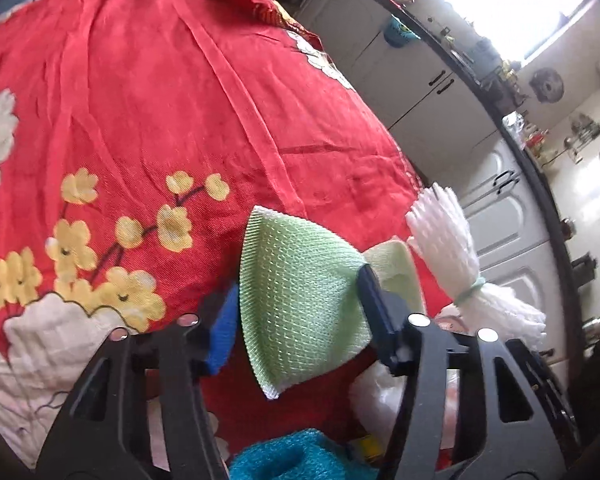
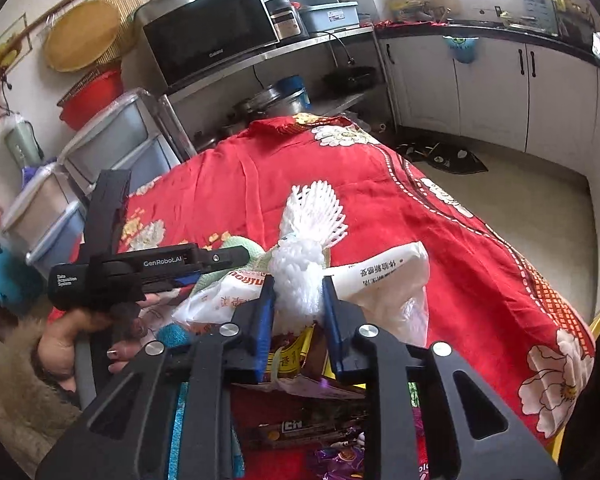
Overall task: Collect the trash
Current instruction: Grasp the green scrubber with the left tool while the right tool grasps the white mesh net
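My left gripper point(image 1: 296, 292) is shut on a folded green mesh pad point(image 1: 300, 304), with its blue pads against both sides. It hangs over the red floral tablecloth point(image 1: 160, 100). My right gripper point(image 2: 298, 284) is shut on a bunched white foam net point(image 2: 300, 268), which fans out above the fingers. That foam net point(image 1: 444, 240) also shows just right of the green pad in the left wrist view. Under both grippers lies a heap of trash: printed white plastic bags point(image 2: 380, 276), snack wrappers point(image 2: 300, 420) and a teal cloth point(image 1: 292, 456). A person's hand point(image 2: 80, 340) holds the left gripper.
The red tablecloth point(image 2: 440, 220) covers the whole table. Behind it a steel shelf carries a microwave point(image 2: 208, 36) and pots. Plastic drawers point(image 2: 112, 136) stand at the left. White cabinets point(image 2: 492, 88) line the back and right, with bare floor point(image 2: 520, 200) before them.
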The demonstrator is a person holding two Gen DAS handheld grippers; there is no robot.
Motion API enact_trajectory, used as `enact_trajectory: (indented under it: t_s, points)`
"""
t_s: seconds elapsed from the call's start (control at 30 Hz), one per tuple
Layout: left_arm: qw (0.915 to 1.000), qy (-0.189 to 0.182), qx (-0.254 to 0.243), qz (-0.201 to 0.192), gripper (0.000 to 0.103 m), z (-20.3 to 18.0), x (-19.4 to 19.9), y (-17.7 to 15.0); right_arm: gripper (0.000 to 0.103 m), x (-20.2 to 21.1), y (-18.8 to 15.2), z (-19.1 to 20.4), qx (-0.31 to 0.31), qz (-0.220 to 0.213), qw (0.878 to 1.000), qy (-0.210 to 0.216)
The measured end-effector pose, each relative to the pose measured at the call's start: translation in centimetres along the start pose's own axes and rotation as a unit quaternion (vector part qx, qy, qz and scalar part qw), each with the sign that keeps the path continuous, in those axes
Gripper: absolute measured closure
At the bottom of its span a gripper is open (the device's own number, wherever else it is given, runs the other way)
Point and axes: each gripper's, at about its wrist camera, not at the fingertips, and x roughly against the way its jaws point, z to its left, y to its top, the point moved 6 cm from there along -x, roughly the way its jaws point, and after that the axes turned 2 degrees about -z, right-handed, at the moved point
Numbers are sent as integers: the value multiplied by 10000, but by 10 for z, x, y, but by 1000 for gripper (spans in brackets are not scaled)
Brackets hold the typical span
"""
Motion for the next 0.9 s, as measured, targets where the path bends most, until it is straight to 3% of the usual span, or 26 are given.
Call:
enact_trajectory:
  t_s: [0.07,0.27,0.63,0.9]
  points:
    - [10000,-13,-1,-51,68,0,3,1,84,1,1,-1,-23,-26,10000,-10]
    - [9992,-128,-93,-361,79,-8,24,8,86,14,6,4,36,-244,9997,-4]
    - [9875,-159,-654,-1422,81,-55,99,24,86,55,20,1,-49,-689,9976,-42]
    - [9755,-241,-1124,-1876,81,-98,134,24,86,97,22,-15,-158,-1039,9941,-270]
